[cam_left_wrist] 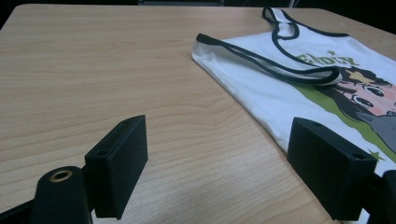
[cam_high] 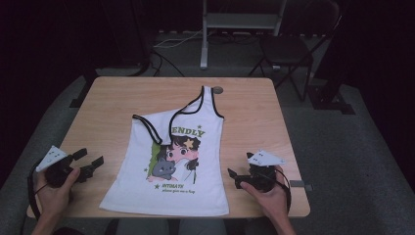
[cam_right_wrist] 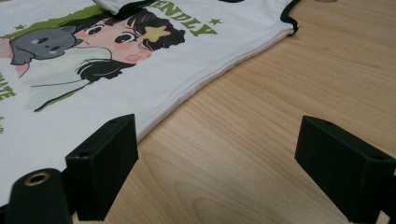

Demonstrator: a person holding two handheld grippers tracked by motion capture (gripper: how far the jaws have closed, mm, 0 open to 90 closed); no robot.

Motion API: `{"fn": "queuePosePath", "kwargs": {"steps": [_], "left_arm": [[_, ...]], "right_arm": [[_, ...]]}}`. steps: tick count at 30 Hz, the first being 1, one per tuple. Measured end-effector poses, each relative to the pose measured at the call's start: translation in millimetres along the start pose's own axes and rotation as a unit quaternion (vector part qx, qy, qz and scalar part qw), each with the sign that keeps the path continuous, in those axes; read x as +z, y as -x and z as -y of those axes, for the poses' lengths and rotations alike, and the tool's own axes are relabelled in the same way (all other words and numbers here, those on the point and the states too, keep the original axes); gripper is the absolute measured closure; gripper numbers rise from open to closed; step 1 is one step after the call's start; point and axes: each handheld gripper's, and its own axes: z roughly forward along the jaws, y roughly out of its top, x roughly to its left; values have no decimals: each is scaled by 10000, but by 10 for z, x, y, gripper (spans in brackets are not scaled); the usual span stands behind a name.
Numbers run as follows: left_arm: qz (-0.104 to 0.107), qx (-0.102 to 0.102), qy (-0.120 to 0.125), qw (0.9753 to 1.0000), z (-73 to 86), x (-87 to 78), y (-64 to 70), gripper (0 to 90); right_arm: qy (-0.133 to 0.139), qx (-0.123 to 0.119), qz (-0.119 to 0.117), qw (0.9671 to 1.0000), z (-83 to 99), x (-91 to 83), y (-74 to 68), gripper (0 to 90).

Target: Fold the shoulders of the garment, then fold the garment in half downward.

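A white tank top with black trim and a cartoon girl print lies flat in the middle of the wooden table, hem toward me. One strap is folded over onto the chest. My left gripper rests open just left of the shirt's lower side, with nothing between its jaws. In the left gripper view the left gripper points at bare wood, the tank top to its right. My right gripper sits open at the shirt's right edge. In the right gripper view the right gripper faces the tank top side seam.
A small grey round disc is set in the table near the far edge, touching the shirt's upper strap. Behind the table stand a dark chair and a metal stand, with cables on the floor.
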Motion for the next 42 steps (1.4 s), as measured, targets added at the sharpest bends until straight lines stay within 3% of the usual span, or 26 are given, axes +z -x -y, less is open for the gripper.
{"fn": "queuePosePath", "kwargs": {"steps": [12, 19, 24, 30, 35, 42], "left_arm": [[-1, -8, 21, 10000, 5, -10, 0, 201], [-6, 46, -15, 10000, 4, -9, 10, 201], [18, -12, -61, 10000, -3, 8, -3, 201], [20, 26, -58, 10000, -4, 11, -1, 201], [22, 20, -53, 10000, -3, 7, -2, 201], [9, 33, -45, 10000, 3, -6, 1, 201]], "right_arm": [[45, 70, 52, 10000, -16, 10, 39, 128], [130, 40, 92, 9999, -179, 38, 173, 128], [204, 16, 108, 9997, -395, 106, 321, 128], [93, -57, 56, 9999, -780, 268, 563, 128], [-90, -220, 196, 9995, -1139, 493, 790, 129], [-181, -303, 316, 9989, -1430, 791, 973, 129]]}}
